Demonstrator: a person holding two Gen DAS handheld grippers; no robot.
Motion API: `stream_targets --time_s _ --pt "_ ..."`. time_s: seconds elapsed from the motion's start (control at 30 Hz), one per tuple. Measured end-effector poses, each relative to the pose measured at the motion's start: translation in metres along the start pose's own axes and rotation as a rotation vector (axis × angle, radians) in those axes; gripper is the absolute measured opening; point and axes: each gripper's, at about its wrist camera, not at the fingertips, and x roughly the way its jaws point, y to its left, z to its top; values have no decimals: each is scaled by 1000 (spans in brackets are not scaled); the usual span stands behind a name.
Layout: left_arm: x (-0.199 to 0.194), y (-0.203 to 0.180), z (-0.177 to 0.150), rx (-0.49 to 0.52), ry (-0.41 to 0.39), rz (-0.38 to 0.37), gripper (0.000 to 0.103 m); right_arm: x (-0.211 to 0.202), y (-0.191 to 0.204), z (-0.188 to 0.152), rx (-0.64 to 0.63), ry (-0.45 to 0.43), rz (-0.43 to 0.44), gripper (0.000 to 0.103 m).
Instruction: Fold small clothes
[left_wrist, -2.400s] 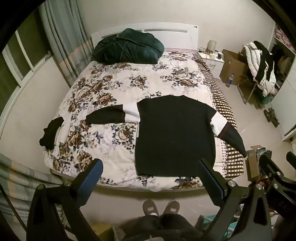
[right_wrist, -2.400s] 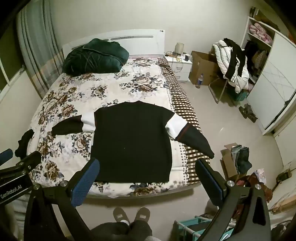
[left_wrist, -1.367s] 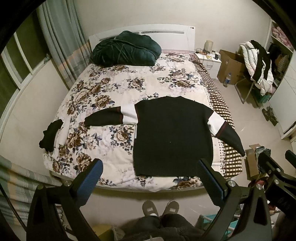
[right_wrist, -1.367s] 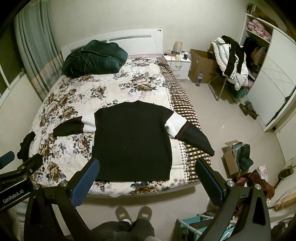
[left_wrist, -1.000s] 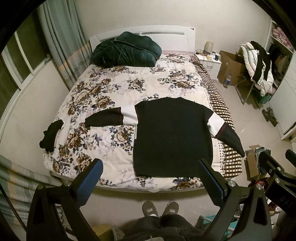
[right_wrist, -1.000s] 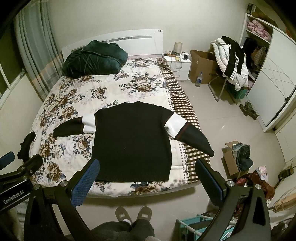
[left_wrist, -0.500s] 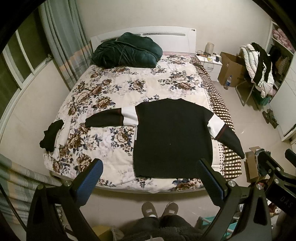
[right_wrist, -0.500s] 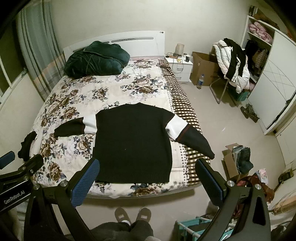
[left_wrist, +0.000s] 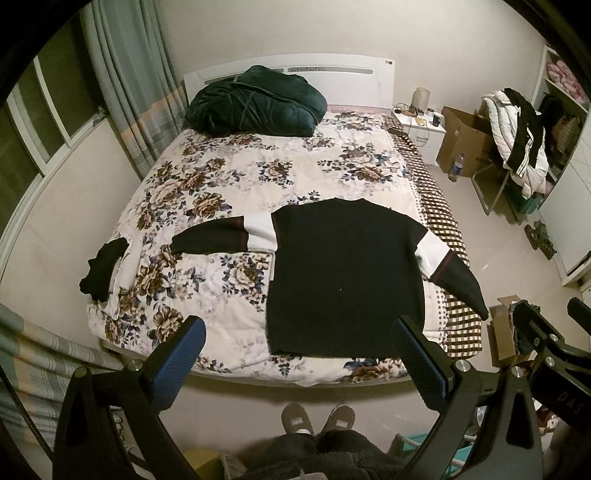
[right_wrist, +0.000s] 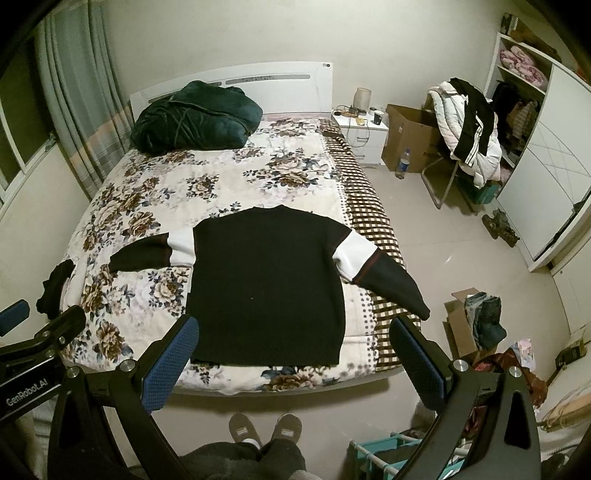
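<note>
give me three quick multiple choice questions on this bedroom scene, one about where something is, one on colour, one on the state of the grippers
1. Where does the sweater's right sleeve lie?
A. folded across the chest
B. hanging off the bed's side edge
C. tucked under the dark green bundle

2. What colour is the band on each sleeve?
A. white
B. yellow
C. green

3. How do the two grippers stand?
A. both shut on the sweater
B. one open, one shut
C. both open, holding nothing

Answers:
1 B: the sweater has its right sleeve reaching past the bed edge.
2 A: the band is white.
3 C: the left gripper and right gripper are spread wide, short of the cloth.
</note>
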Motion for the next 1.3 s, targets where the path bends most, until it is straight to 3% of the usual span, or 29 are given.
stream_targets --time_s 0.7,0.83,0.93,1.03,1.1,1.2,1.3 --pt "-4 0 6 3 1 -8 103 6 -3 -2 4 -1 2 103" --pt "-1 1 14 8 -10 -6 103 -6 14 22 27 -2 -4 103" --pt "17 8 27 15 -53 3 103 8 13 30 70 -7 -2 103" --pt "52 5 46 45 -100 35 103 44 -5 33 174 -19 -3 103" --pt "76 0 55 55 -119 49 103 89 -34 25 275 -25 -12 103" --pt "125 -18 69 49 -108 47 103 151 -81 16 414 -24 -44 103" --pt "182 -46 80 51 -41 38 103 219 -131 4 513 -4 -86 103"
